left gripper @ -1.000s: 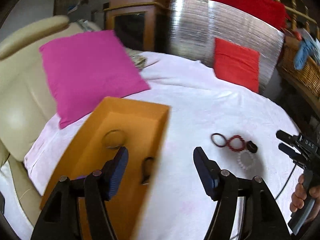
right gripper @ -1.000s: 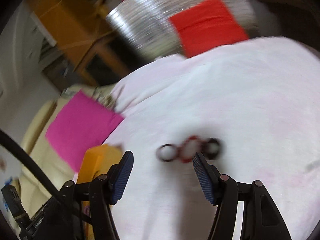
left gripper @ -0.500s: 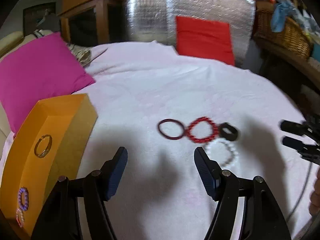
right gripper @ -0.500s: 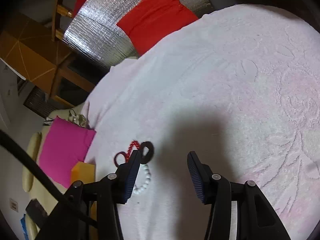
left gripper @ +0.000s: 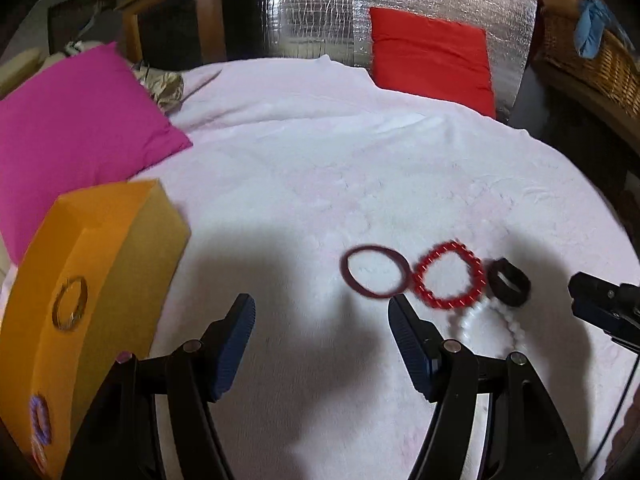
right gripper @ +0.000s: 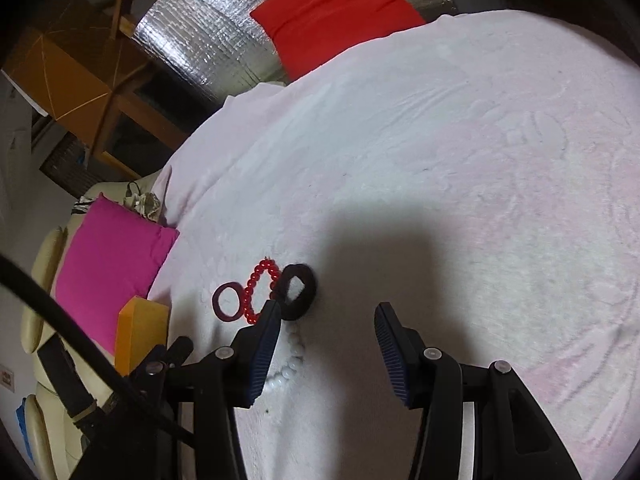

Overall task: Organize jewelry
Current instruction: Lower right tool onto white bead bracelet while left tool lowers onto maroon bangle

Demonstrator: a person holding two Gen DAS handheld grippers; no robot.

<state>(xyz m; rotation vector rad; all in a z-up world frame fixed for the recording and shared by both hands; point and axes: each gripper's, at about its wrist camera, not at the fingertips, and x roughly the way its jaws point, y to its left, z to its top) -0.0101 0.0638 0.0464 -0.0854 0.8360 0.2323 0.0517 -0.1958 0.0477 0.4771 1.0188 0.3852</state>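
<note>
- Light is moderate and indoor; the white cover point(left gripper: 320, 184) reads bright, with a faint pink cast.
- In the left wrist view, broad soft shadows lie on the cover at 6 to 9 o'clock and at 3 o'clock.
- In the right wrist view, one large dark shadow sits at centre.
- The silver foil panel point(left gripper: 316, 8) at 12 o'clock glints with speckled glare.
- The red bead bracelet point(left gripper: 450, 276) looks slightly smeared.
- Fisheye bending curves both frames; corners fall to black vignette.

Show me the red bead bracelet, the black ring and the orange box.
red bead bracelet point(left gripper: 476, 271): left wrist view, on its right-hand beads.
black ring point(right gripper: 307, 285): right wrist view, on its right band.
orange box point(left gripper: 96, 224): left wrist view, on its inner wall.
</note>
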